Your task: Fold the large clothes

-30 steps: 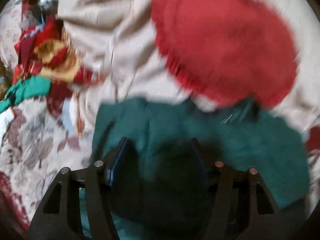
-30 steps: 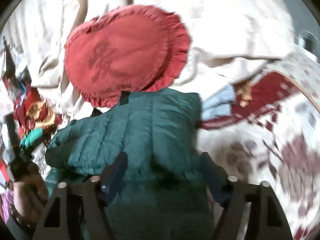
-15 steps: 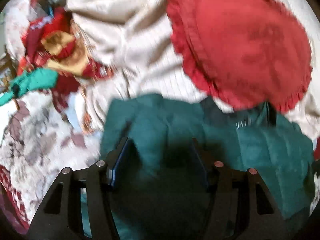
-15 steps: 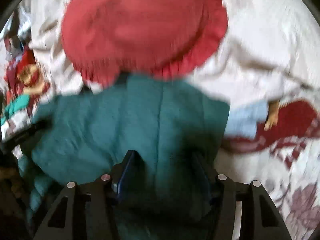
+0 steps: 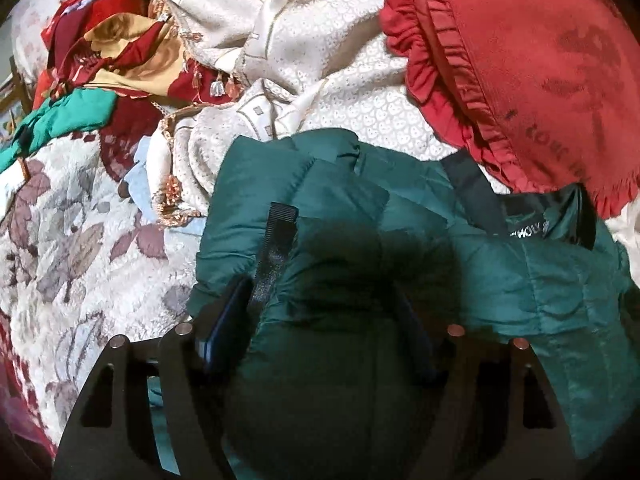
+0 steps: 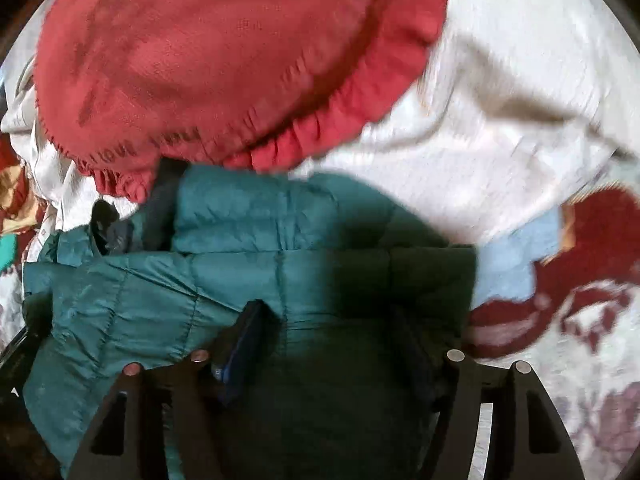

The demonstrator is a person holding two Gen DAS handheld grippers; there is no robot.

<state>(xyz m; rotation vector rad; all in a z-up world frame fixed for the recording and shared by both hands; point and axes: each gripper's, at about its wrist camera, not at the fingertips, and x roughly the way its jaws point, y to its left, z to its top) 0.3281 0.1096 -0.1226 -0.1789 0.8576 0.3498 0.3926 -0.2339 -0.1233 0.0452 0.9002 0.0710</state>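
Observation:
A dark green quilted puffer jacket lies bunched on a floral bedspread, with a black velcro strap on its cuff. My left gripper is open, its fingers standing wide on either side of a thick bulge of the jacket. The jacket fills the lower middle of the right wrist view. My right gripper is open too, with jacket fabric between its spread fingers. The left blue finger pad shows; the right one is in shadow.
A round red frilled cushion lies just behind the jacket on a cream blanket. A red and gold cloth and a bright green garment lie at the left. The floral bedspread surrounds them.
Both grippers have moved forward and down over the jacket toward the cushion. The jacket has bunched up more between the fingers. Both stay open.

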